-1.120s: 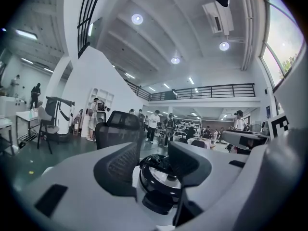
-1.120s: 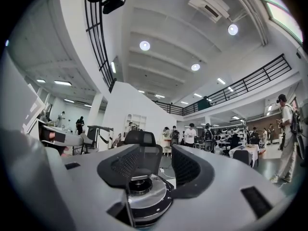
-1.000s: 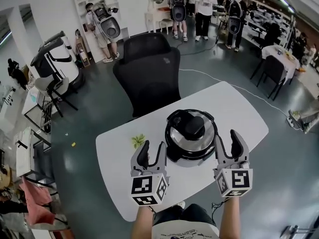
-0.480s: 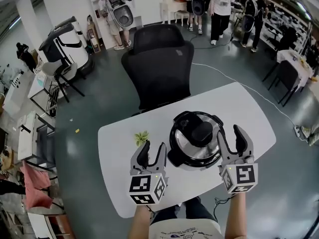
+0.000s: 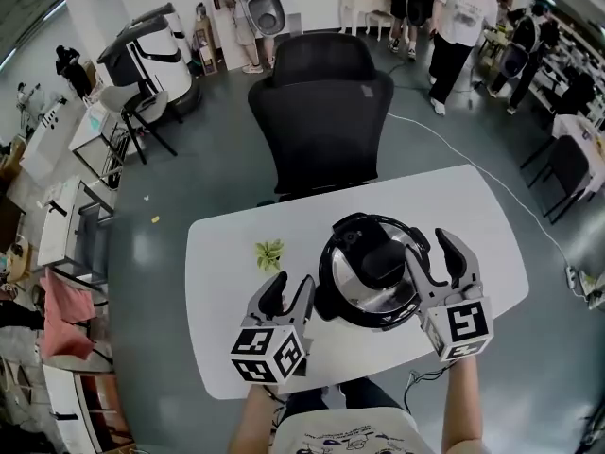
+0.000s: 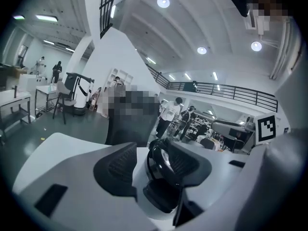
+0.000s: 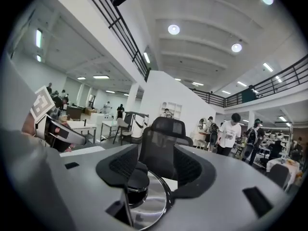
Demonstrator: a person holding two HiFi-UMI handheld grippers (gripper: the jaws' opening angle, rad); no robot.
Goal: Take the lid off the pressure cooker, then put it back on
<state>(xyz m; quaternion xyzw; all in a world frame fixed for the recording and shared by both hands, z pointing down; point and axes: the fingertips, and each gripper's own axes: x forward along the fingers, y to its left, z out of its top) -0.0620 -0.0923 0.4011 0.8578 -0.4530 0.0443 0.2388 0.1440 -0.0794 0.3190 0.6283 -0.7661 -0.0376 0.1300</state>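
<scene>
Your left gripper (image 5: 289, 289) sits at the left of the head view and points away from you, tipped slightly downward. Its jaws stand wide apart, and its marker cube (image 5: 267, 355) is turned so that a corner faces you. Your right gripper (image 5: 434, 256) is held a little farther forward and also points away from you. Its jaws are apart and have just been opening, with the pads pressing on nothing. Your left forearm (image 5: 253, 424) and right forearm (image 5: 463, 410) are both bare. They reach forward from the bottom of the head view, roughly parallel and well apart.
</scene>
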